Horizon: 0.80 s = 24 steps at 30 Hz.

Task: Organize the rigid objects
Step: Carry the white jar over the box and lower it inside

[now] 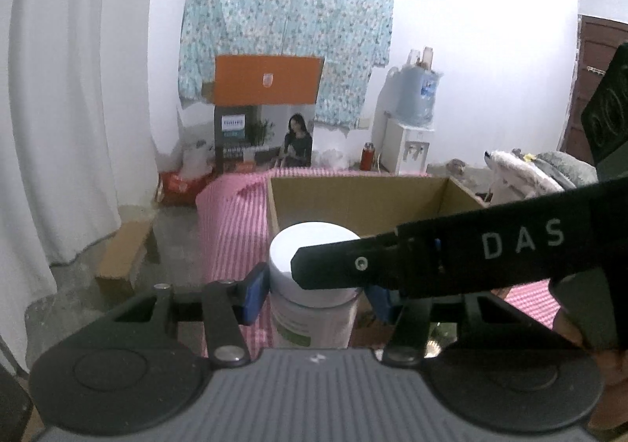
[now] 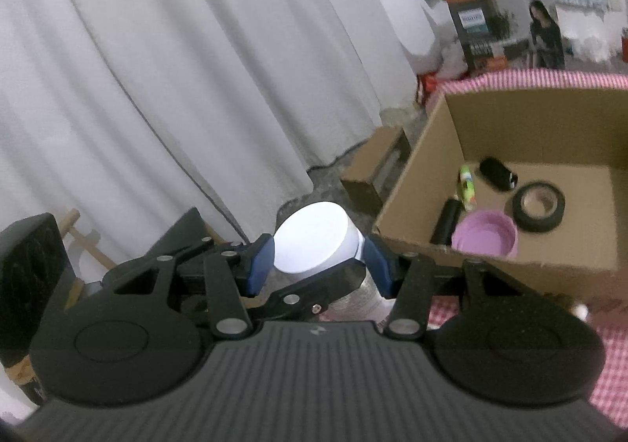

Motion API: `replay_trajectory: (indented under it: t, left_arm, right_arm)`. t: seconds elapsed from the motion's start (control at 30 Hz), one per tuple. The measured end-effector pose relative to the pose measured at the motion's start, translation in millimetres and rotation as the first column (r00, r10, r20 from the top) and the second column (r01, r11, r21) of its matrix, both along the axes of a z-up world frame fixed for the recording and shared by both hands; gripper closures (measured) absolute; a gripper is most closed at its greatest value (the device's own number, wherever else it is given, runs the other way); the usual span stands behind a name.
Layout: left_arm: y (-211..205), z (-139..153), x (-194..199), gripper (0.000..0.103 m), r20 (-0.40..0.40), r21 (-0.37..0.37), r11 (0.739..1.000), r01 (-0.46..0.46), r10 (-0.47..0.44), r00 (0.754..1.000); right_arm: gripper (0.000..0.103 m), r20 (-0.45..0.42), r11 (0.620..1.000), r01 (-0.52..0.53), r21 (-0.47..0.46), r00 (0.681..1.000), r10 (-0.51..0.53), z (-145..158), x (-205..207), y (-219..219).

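A white-lidded bottle (image 1: 314,269) with a pale label stands between my left gripper's (image 1: 314,293) blue pads, which are shut on it below the lid. My right gripper (image 2: 320,261) closes its blue pads on the same bottle's white lid (image 2: 314,242). The right gripper's black finger (image 1: 451,257) crosses in front of the lid in the left wrist view. An open cardboard box (image 2: 439,128) sits just behind, on a pink checked cloth (image 1: 231,226). It holds a purple lid (image 2: 484,238), a black tape roll (image 2: 539,206), a green tube (image 2: 467,187) and black cylinders (image 2: 498,173).
White curtains (image 2: 176,69) hang at the left. A small cardboard box (image 1: 123,253) lies on the floor by the table's left edge. A water dispenser (image 1: 408,128), a printed box (image 1: 267,136) and a pile of fabric (image 1: 522,167) stand farther back.
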<state>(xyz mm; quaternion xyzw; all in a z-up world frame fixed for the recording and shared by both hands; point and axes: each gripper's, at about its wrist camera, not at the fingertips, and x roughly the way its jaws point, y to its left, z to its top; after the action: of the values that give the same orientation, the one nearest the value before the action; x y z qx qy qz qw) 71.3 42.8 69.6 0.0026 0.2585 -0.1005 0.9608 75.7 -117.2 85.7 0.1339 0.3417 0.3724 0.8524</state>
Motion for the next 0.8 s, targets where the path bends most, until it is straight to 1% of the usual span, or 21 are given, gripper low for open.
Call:
replay_trajectory:
  t: [0.2, 0.37, 0.47, 0.57, 0.67, 0.8]
  left_arm:
    - [-19.6, 26.7, 5.7, 0.049, 0.055, 0.016, 1.0, 0.026, -0.027, 0.998]
    - [-43.9, 40.0, 21.9, 0.049, 0.069, -0.002, 0.998, 0.067, -0.067, 0.995]
    - [-62.5, 45.4, 40.7, 0.049, 0.067, -0.011, 0.995, 0.104, -0.103, 0.992]
    - [-78.3, 48.2, 66.0, 0.049, 0.042, -0.039, 0.989, 0.144, -0.142, 0.989]
    - [-96.9, 47.3, 99.8, 0.049, -0.009, -0.059, 0.98, 0.189, -0.19, 0.982]
    - [-118.0, 34.6, 141.0, 0.049, -0.086, -0.067, 0.973, 0.221, -0.227, 0.97]
  right_arm:
    - [0.051, 0.077, 1.0, 0.01, 0.023, 0.997, -0.012, 33.0, -3.8, -22.6]
    - [0.051, 0.098, 0.999, 0.039, 0.037, 0.994, -0.043, 52.2, 4.0, -53.9]
    - [0.051, 0.101, 0.997, 0.065, 0.031, 0.993, -0.068, 61.3, 13.8, -76.5]
    - [0.051, 0.096, 0.995, 0.098, 0.016, 0.99, -0.1, 70.0, 30.7, -101.6]
    - [0.051, 0.076, 0.991, 0.13, -0.01, 0.989, -0.129, 73.3, 54.8, -126.2]
    - [0.051, 0.004, 0.986, 0.163, -0.043, 0.987, -0.163, 66.1, 95.5, -155.6]
